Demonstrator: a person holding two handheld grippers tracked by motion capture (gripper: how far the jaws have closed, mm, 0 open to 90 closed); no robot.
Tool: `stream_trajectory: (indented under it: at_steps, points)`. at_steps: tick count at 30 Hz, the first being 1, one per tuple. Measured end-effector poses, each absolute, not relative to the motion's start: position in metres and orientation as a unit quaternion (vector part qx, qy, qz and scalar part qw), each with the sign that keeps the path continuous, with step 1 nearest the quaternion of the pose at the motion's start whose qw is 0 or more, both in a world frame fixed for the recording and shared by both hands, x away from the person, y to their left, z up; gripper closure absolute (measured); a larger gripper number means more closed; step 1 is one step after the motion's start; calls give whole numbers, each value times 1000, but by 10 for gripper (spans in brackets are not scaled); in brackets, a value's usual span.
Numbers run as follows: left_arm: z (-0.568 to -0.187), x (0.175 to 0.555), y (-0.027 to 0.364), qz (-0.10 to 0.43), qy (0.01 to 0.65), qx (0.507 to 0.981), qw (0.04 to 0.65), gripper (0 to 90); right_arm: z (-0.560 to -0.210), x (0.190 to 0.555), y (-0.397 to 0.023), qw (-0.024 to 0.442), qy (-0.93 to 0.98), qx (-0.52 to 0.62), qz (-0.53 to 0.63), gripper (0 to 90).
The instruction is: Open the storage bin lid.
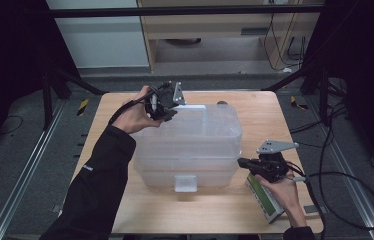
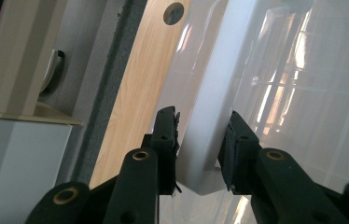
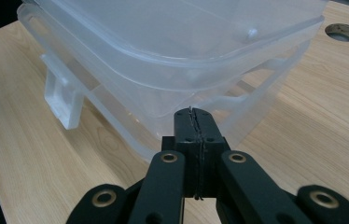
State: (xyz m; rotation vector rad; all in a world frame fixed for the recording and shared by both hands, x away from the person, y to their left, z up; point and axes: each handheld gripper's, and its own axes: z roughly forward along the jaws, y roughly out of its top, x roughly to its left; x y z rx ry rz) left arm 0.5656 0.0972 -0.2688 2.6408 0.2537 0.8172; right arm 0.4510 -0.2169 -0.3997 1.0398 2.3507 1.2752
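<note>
I see a clear plastic storage box (image 1: 187, 147) with its lid on, sitting mid-table (image 1: 215, 215), white latch tab (image 1: 185, 183) on its near side. Left gripper (image 1: 167, 111) is at the box's far left corner, up by the far edge of the table. In the left gripper view (image 2: 200, 149) its jaws stand partly open and straddle the box's other white latch (image 2: 210, 116); the left pad sits right at the latch, the right pad looks just off it, I can't tell if it's pressing. Right gripper (image 1: 241, 162) is at the box's right side, low, tips pointing at the lid rim. In the right gripper view (image 3: 194, 116) its jaws are pressed together with nothing between them, tips just beside the box wall. A green-and-white device (image 1: 265, 199) lies right of the box, under my right hand (image 1: 282, 192).
</note>
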Motion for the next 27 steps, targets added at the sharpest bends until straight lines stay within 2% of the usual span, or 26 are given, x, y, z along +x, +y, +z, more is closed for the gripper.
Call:
stream_trajectory:
  at_steps: [14, 21, 27]
  points:
    - [-269, 567, 98, 286, 95, 935, 184, 691, -394, 456, -215, 146, 793, 367, 463, 900]
    - [-263, 557, 105, 278, 100, 933, 206, 536, -395, 456, -215, 151, 796, 365, 459, 900]
    - [-249, 542, 120, 290, 116, 921, 234, 484, -395, 455, -215, 152, 796, 365, 458, 900]
